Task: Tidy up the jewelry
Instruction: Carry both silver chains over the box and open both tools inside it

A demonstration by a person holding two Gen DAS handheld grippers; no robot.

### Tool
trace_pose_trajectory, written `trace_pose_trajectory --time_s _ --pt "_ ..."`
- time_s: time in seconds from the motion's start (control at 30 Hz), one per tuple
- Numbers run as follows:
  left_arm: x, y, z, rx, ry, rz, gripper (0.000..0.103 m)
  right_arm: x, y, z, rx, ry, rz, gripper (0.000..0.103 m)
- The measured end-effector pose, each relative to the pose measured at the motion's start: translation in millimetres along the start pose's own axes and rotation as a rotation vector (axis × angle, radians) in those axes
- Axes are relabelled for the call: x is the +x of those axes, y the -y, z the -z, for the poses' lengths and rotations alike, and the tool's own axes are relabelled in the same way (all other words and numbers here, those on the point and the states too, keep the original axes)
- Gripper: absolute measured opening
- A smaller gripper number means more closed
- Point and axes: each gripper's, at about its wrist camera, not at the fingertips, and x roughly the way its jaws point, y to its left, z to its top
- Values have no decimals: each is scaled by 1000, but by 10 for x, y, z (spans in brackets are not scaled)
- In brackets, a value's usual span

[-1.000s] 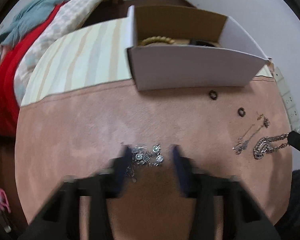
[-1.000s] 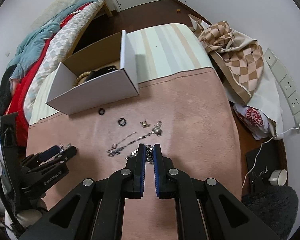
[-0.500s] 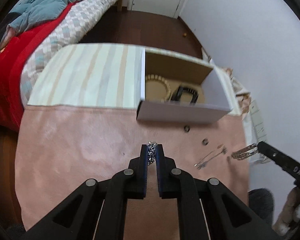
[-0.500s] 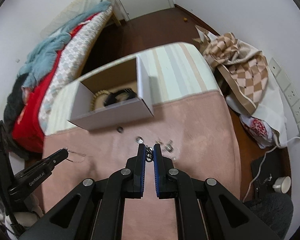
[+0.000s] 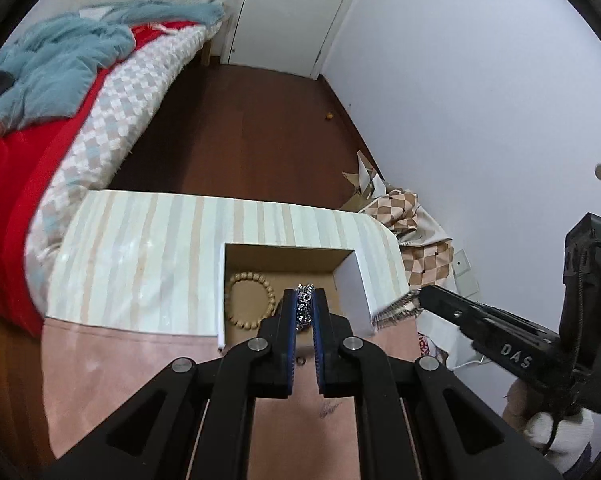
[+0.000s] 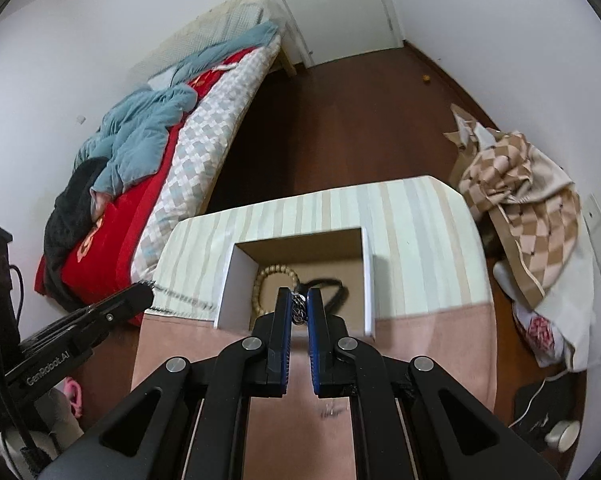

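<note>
- Pink suede-like cloth point(image 5: 148, 364) covers the near part of the counter, with a striped cloth point(image 5: 148, 248) beyond it and dark wooden floor point(image 5: 260, 128) further back.
- Against the wall on the left stands a bed point(image 6: 204, 128) with a red blanket and a teal quilt; a checkered beige fabric heap point(image 6: 528, 216) lies on the floor at the right.
- An open white cardboard box point(image 5: 354, 276) sits on the counter, holding a wooden bead bracelet point(image 5: 250, 300) and a black band point(image 6: 334, 292) on its brown floor.
- The left gripper point(image 5: 304, 312) has its blue-padded fingers point(image 5: 288, 320) nearly closed, pinching a sparkly silver jewelry piece point(image 5: 305, 304) above the box (near its front wall).
- The right gripper point(image 6: 299, 308) likewise has its fingers almost together, clamping a silver link chain point(image 6: 299, 307) over the front of the box.
- In the left wrist view that chain's free end trails blurred from the right gripper's tip, beside the box's right wall.
- A small ring point(image 5: 299, 361) lies on the pink cloth just in front of the box.
</note>
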Motion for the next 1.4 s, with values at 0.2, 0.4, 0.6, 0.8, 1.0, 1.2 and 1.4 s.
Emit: trace_pose_trajectory --time_s 0.2,0.4,0.6,0.8,1.0,1.2,1.4 --pt "636 -130 -107 -38 -105 -22 5 551 56 -341 -35 -79 52 8" --pt "1111 -255 -136 -71 -208 -58 6 1073 132 -549 -86 -138 123 8" --pt "1243 -310 -172 -93 -253 -152 10 1377 186 -613 -125 -197 161 8" --pt "1112 -283 -158 -70 -196 -213 69 1317 273 -456 -121 -252 163 11" --pt "932 -241 -89 -24 -138 -285 92 1032 333 -336 -103 -213 190 39" --pt "756 -229 194 18 -77 -377 103 864 324 -74 -125 -171 297 93" --pt "652 -235 382 12 -73 -404 103 796 268 158 -138 -155 362 100"
